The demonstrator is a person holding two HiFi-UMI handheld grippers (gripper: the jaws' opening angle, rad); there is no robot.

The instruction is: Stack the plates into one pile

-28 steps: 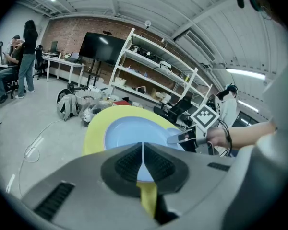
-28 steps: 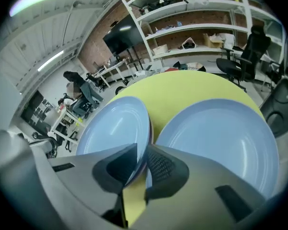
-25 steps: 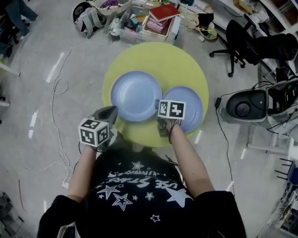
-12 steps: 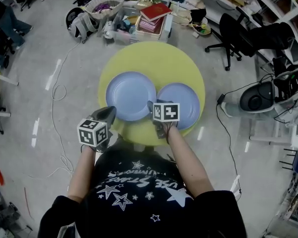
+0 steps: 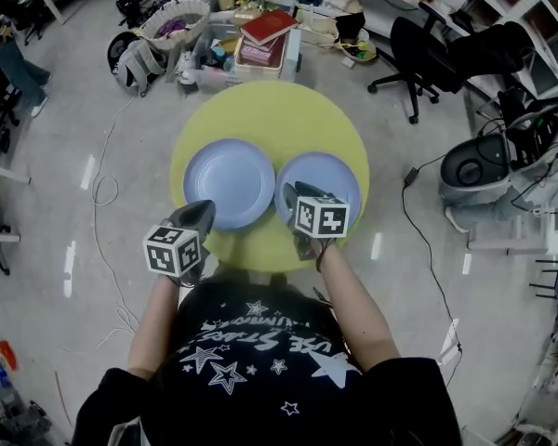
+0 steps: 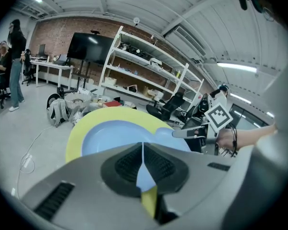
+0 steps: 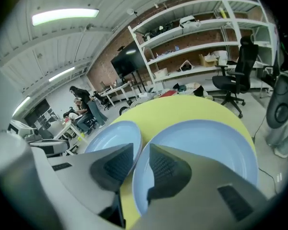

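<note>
- Right hand-held gripper (image 5: 290,196) is mine, out over the near edge of the bench. Its jaws stand apart and are closing. Its tips sit at the near left rim of the right plate (image 5: 337,177), and that rim shows in the gap between the jaws. I see no pad pressing on it.
- Left hand-held gripper (image 5: 203,214) is mine too, at the near left edge of the bench. Its jaws are together with nothing between them. Its tips point at the near rim of the left plate (image 5: 229,182), which lies just ahead of it.
- Round yellow bench (image 5: 270,110) spreads ahead of and under both hand-held grippers and carries the two plates.
- Black office chair (image 5: 418,49) stands on the floor well beyond my right hand-held gripper, off to its right.
- Left plate is pale blue, flat on the bench, left of my right hand-held gripper.
- Right plate is the same pale blue, flat on the bench just beside the left plate. They are not stacked; whether their rims touch I cannot tell.
- Red book (image 5: 268,26) lies among the clutter on the floor, far ahead of both hand-held grippers, past the bench.
</note>
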